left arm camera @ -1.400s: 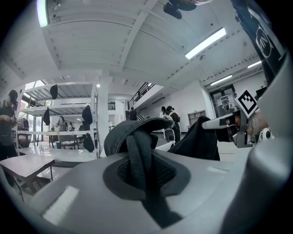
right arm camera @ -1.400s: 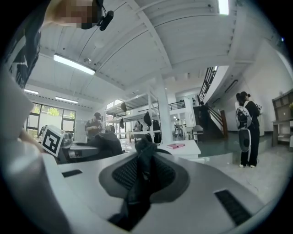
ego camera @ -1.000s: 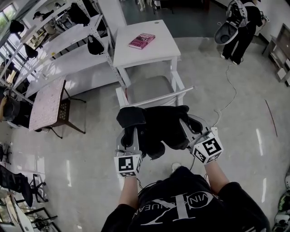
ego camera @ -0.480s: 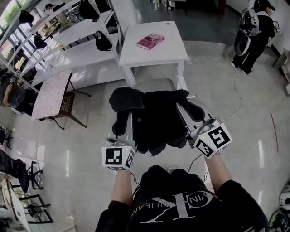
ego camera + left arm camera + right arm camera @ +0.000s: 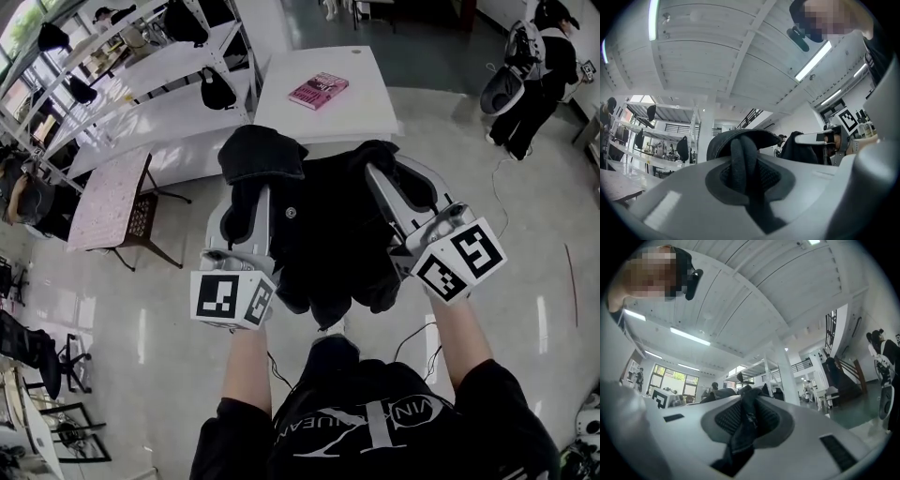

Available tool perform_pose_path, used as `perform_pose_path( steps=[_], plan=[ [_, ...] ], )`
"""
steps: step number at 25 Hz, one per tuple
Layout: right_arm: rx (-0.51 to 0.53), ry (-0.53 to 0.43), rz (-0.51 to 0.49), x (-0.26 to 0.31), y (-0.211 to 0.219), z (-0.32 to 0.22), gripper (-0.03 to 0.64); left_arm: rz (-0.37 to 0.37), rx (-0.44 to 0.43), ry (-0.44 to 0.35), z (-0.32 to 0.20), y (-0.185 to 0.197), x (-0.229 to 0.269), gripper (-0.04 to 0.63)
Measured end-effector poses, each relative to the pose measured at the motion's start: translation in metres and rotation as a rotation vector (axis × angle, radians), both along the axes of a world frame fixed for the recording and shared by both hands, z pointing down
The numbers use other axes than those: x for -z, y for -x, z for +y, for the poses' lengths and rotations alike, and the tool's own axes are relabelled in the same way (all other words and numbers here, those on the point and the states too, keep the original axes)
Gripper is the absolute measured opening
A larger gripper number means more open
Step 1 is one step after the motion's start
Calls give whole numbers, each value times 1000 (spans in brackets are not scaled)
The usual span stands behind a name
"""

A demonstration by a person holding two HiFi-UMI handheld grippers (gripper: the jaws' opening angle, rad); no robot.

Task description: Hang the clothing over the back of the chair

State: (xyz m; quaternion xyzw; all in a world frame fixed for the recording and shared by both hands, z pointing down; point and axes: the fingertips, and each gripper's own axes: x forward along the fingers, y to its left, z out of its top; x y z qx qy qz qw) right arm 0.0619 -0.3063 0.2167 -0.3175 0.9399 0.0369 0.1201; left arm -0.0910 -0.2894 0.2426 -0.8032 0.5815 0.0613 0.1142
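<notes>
Though half-buried, left claw [image 5: 745,168] and right claw [image 5: 747,416] both clenched on the black clothing [image 5: 328,234].

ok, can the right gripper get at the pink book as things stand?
Probably not. The right gripper is shut on the black garment, shared with the left gripper, and the book lies beyond it on the table.

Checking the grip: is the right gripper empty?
No, the right gripper is shut on a fold of the black clothing.
</notes>
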Motion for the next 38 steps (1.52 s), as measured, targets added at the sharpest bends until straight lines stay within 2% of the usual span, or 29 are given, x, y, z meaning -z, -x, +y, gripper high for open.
perform_pose_path(
  steps=[5, 11, 15, 28, 38],
  plan=[
    [-38, -4, 2, 6, 9, -52, 68, -3, -34, 2, -55, 7, 3, 40],
    [-119, 125, 6, -37, 17, -122, 69, -54, -33, 99, -116, 21, -38, 40],
    [-159, 170, 45, -65, 26, -158, 69, -113, -1, 133, -150, 32, -64, 40],
    [-257, 268, 385, -171, 31, -224, 84, -131, 11, 255, -210, 39, -134, 40],
    [-265, 411, 514, -231, 21, -240, 140, -118, 6, 313, -226, 39, -164, 41]
  ],
)
